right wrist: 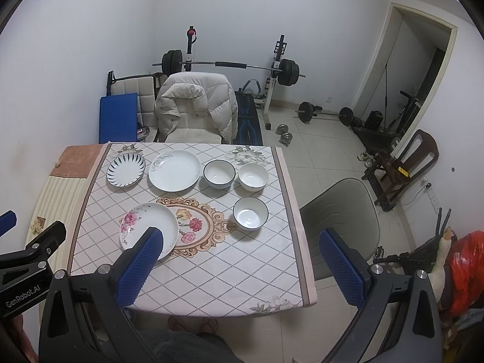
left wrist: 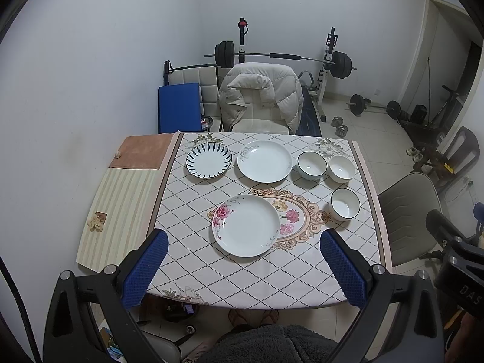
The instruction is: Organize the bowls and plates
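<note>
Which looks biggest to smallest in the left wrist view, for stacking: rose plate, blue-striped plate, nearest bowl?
1. Rose plate, though it lies nearest the camera.
2. Blue-striped plate, farther back, so the gap is unsure.
3. Nearest bowl.

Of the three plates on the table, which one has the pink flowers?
The plate nearest the person, alone in the front row. The two at the far side are a small blue-striped plate and a large white plate.

Cream puffer jacket (left wrist: 260,96) draped over chair; barbell rack (left wrist: 284,57) behind; grey chair (right wrist: 338,227) beside table.
</note>
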Tool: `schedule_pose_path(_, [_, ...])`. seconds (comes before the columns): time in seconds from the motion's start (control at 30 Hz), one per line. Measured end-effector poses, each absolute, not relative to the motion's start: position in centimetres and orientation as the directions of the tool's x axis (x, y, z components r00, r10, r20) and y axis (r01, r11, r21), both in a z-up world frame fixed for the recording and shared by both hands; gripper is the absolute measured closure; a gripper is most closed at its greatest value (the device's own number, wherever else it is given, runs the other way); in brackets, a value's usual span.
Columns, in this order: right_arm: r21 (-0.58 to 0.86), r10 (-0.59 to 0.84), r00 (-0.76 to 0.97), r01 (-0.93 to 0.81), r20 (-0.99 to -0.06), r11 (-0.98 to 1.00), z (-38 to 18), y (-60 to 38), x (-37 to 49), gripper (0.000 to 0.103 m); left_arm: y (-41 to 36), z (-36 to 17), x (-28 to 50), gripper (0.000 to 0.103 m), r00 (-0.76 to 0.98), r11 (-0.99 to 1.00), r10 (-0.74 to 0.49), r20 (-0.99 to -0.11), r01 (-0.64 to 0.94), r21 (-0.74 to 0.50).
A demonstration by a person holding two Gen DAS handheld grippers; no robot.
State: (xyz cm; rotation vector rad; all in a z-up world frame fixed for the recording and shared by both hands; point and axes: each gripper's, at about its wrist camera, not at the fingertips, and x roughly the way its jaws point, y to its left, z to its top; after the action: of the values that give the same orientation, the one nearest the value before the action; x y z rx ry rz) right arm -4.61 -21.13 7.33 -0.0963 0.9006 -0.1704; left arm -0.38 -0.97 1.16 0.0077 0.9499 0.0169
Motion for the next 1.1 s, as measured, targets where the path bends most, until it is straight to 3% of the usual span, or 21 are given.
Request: schedule_pose_path(1.1, [-0.14,-0.185,0.608,0.121,-0.772,0.983,7.1,-21.1,-3.1,0.0,-1.2,1.9,0.3,0.0,0.588,1.0,0.018,-0.809,-0.011,0.014])
